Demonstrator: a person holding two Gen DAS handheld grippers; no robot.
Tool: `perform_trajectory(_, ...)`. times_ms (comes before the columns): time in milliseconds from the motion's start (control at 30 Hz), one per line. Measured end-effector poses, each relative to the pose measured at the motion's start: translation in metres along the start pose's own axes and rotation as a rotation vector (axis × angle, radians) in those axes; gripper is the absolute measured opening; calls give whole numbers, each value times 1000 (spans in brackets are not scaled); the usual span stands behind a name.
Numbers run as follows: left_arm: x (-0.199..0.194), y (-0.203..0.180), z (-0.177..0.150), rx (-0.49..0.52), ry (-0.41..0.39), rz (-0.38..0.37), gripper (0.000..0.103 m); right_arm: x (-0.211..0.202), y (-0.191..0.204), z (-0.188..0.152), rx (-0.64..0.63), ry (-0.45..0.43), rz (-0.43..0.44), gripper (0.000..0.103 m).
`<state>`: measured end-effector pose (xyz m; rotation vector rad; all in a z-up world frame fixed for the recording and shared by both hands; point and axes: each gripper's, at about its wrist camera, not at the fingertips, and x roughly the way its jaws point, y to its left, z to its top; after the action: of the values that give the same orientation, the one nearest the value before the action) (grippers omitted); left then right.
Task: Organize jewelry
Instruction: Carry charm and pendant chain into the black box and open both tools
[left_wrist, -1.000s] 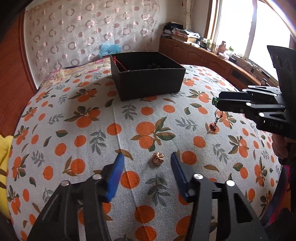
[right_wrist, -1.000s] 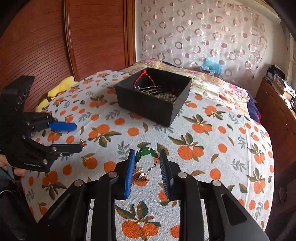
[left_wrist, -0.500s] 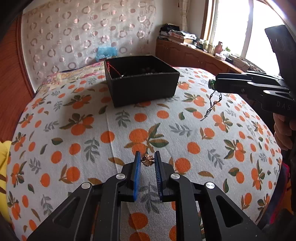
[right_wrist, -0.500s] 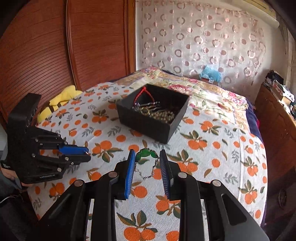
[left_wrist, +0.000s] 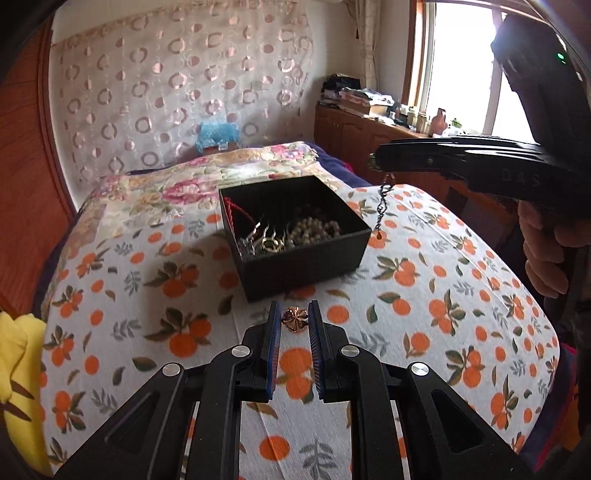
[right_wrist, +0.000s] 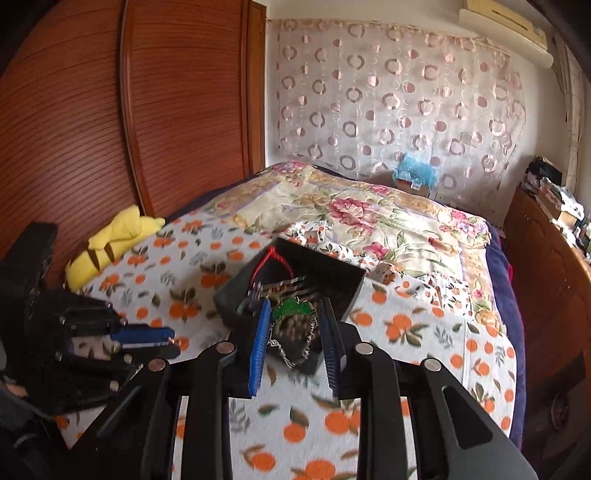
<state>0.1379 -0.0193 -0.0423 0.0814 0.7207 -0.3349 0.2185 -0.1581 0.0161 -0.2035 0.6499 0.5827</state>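
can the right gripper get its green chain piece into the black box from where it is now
Probably yes. The right gripper holds the green chain piece just short of the open black box, and nothing lies between; the left gripper stays off to the side.

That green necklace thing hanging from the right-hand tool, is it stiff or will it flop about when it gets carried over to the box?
Probably floppy: the green necklace droops in a chain loop below the right gripper, which clamps only its green stones. It likely swings as it travels, and seems light. The dangling chain could snag on the black box rim.
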Motion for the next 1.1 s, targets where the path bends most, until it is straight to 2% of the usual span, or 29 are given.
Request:
perform_trajectory(267,8,7,18,-1,-9,21,14,25,-15,27,46,11,-10,29)
perform_trajectory(467,15,13,23,-7,-1,33,14,40,-16,33,56,23,-13,30)
perform_trajectory(533,17,16,24,-11,2,37,14,44,-15,32,58,26,-11,30)
perform_trajectory(633,22,19,28,-15,4,44,14,50,-15,30,65,28,-13,39)
perform_trajectory(1100,47,18,56,2,3,81,14,43,-34,0,104,33,-43,39)
